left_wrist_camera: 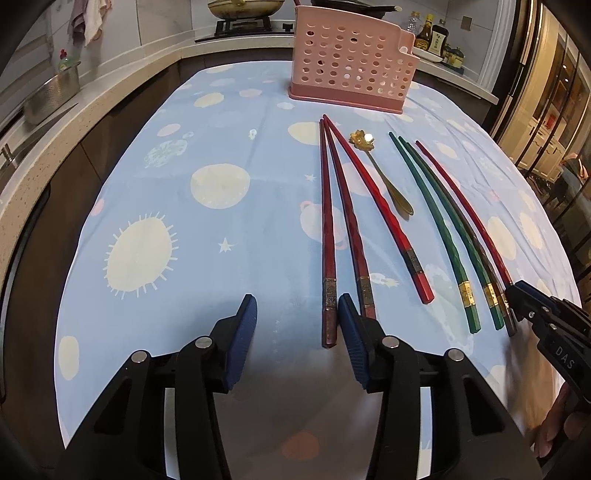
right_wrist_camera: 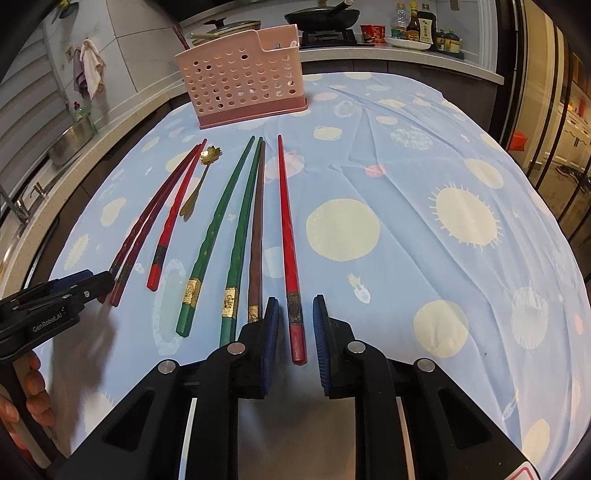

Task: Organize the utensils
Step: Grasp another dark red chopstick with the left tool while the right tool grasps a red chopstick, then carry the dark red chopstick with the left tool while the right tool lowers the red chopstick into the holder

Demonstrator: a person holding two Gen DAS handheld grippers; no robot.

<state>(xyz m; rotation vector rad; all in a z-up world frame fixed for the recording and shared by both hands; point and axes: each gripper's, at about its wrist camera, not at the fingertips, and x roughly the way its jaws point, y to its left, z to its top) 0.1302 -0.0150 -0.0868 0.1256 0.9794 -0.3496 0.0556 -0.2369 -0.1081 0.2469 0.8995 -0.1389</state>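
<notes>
Now pick-up step. Right tool point(right_wrist_camera: 295, 314) narrowly open astride red chopstick point(right_wrist_camera: 290, 251), pads not touching. Left tool point(left_wrist_camera: 297, 314) half-open beside dark-red chopstick point(left_wrist_camera: 328, 236). Holder point(right_wrist_camera: 240, 79) beyond tips. Next: clamp, lift, drop into holder.

Planet-print tablecloth point(left_wrist_camera: 221, 229), frying pan point(right_wrist_camera: 321, 16), sauce bottles point(right_wrist_camera: 417, 26)

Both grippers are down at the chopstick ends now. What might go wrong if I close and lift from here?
1. The left gripper straddles only the leftmost dark red chopstick; its right finger sits between that stick and its neighbour, which may get dragged.
2. The right gripper brackets the bright red chopstick near its butt end, so the long tip could droop or swing.
3. The brown chopstick lies against the right gripper's left finger and may be nudged.
</notes>
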